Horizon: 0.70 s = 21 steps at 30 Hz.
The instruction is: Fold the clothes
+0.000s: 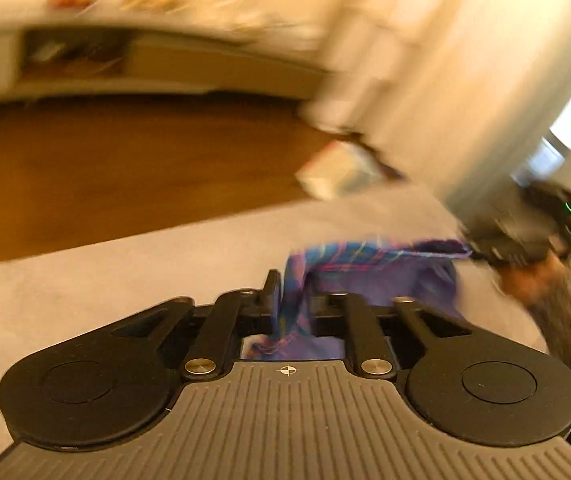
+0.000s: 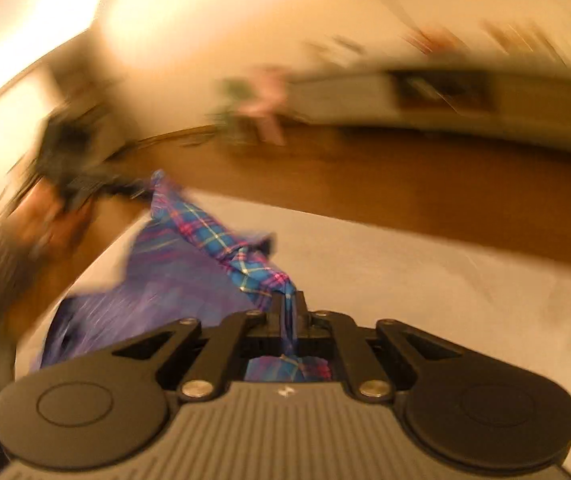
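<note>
Both grippers clamp the same plaid garment (image 2: 209, 236): the right gripper (image 2: 288, 312) pinches a bunched corner tightly between nearly closed jaws, and the left gripper (image 1: 291, 300) holds another fold of the cloth in a narrow gap. Stretched between them, the garment hangs over the pale grey surface (image 1: 125, 280), with the brown floor (image 1: 105, 160) beyond, all heavily blurred.

- A plaid garment (image 2: 205, 232) in blue, purple and pink, with thin pale lines.
- One edge is pulled into a taut band, running from centre to upper left in the right wrist view.
- The rest hangs below, apparently touching the pale surface (image 2: 425, 280); blur hides detail.
- In the left wrist view it (image 1: 365, 264) spans centre to right.
</note>
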Each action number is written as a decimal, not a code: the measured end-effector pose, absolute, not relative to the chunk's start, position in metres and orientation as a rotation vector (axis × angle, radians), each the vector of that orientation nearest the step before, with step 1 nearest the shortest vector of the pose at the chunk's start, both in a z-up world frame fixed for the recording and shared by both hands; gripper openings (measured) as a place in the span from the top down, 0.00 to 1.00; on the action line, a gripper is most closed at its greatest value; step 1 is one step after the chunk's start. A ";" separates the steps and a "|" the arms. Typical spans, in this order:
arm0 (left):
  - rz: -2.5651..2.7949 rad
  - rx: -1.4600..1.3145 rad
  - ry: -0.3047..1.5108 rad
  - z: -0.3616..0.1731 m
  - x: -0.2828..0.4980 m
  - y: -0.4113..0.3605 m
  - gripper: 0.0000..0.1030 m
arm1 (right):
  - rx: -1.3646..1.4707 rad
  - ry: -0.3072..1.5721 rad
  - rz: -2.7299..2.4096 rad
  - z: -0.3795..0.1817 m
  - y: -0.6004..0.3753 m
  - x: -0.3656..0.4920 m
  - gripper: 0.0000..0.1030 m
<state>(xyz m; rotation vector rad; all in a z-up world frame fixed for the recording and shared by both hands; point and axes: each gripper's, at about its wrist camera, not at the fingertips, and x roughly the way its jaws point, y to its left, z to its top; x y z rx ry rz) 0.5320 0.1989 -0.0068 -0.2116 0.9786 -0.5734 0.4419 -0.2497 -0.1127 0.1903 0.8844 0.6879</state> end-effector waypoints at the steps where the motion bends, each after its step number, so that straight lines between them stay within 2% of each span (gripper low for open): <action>1: -0.392 -0.191 1.040 -0.027 0.553 0.195 0.74 | 0.201 0.910 0.584 -0.125 -0.252 0.451 0.72; 2: -0.313 -0.183 1.055 -0.039 0.560 0.192 0.79 | 0.211 0.934 0.481 -0.137 -0.255 0.461 0.70; 3: -0.283 -0.187 1.051 -0.047 0.562 0.191 0.79 | 0.221 0.956 0.376 -0.149 -0.257 0.470 0.70; 6: -0.338 -0.214 0.975 -0.045 0.529 0.196 0.69 | 0.197 0.925 0.328 -0.155 -0.267 0.448 0.70; 7: -0.348 -0.191 0.955 -0.041 0.510 0.200 0.65 | 0.177 0.903 0.350 -0.153 -0.271 0.433 0.63; 10: -0.381 -0.120 0.895 -0.027 0.450 0.209 0.62 | 0.035 0.897 0.422 -0.153 -0.278 0.371 0.46; 14: -0.449 -0.100 0.837 -0.010 0.342 0.211 0.52 | -0.164 0.943 0.387 -0.165 -0.289 0.296 0.45; 15: -0.454 -0.107 0.830 -0.008 0.314 0.212 0.49 | -0.187 0.964 0.380 -0.168 -0.292 0.284 0.48; 17: -0.452 -0.112 0.823 -0.009 0.272 0.211 0.47 | -0.227 1.007 0.365 -0.172 -0.297 0.263 0.60; 19: -0.449 -0.115 0.817 -0.011 0.232 0.209 0.43 | -0.234 1.004 0.345 -0.170 -0.299 0.258 0.65; 21: -0.440 -0.144 0.831 -0.018 0.205 0.207 0.37 | -0.229 1.002 0.315 -0.169 -0.301 0.259 0.78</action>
